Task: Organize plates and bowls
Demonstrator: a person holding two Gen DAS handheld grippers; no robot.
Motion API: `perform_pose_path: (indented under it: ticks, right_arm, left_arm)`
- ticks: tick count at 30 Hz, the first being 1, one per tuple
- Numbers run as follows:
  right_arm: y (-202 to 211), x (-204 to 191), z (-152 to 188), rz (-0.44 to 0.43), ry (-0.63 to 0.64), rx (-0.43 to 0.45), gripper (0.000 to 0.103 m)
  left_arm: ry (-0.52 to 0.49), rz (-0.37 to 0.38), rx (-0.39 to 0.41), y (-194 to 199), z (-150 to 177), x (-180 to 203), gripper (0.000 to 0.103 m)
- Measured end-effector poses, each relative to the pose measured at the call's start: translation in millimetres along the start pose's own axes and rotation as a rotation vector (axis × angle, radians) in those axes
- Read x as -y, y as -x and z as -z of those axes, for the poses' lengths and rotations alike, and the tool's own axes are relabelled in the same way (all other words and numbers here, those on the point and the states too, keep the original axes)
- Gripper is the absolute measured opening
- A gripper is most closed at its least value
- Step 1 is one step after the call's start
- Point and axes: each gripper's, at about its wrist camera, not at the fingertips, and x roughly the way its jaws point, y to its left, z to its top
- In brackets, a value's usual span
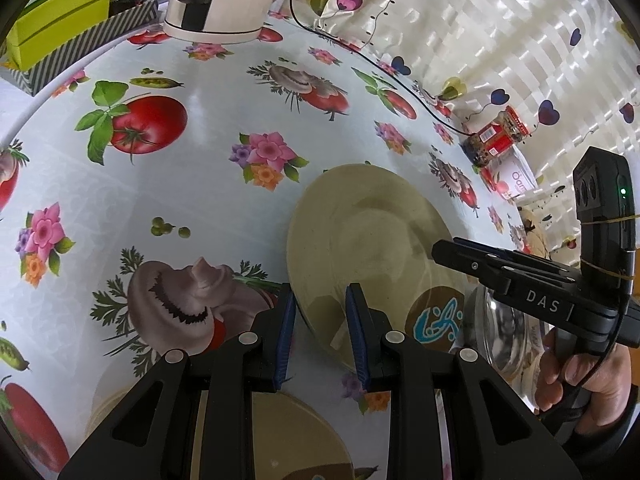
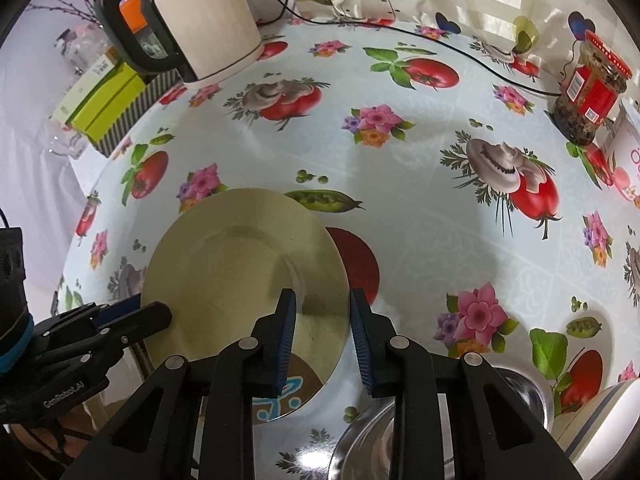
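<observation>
Nearest, left gripper (image 1: 320, 320) and right gripper (image 2: 323, 332), jaws partly apart, each astride the rim of a tilted beige plate (image 2: 240, 280), pads not clearly pressing. Below it a patterned plate (image 2: 296, 392), beside a steel bowl (image 2: 524, 392). Farther across the table (image 2: 420, 168), kettle (image 2: 208, 20) and jar (image 2: 592, 92) along the far edge.

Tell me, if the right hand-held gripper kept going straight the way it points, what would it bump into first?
Most likely the beige plate. The right hand-held gripper points steeply down with that plate's near rim between its open fingers, above the flowered tablecloth. How far above the plate it hangs is hard to judge.
</observation>
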Motion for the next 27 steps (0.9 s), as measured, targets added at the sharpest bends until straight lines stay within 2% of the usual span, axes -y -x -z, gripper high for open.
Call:
perform_pose_path:
  ticks: [27]
  right_arm:
    - [35.5, -46.8, 24.5, -0.026, 0.036, 0.046, 0.027]
  left_arm:
    - [0.014, -0.032, 0.059, 58.0, 25.2, -13.8, 0.027]
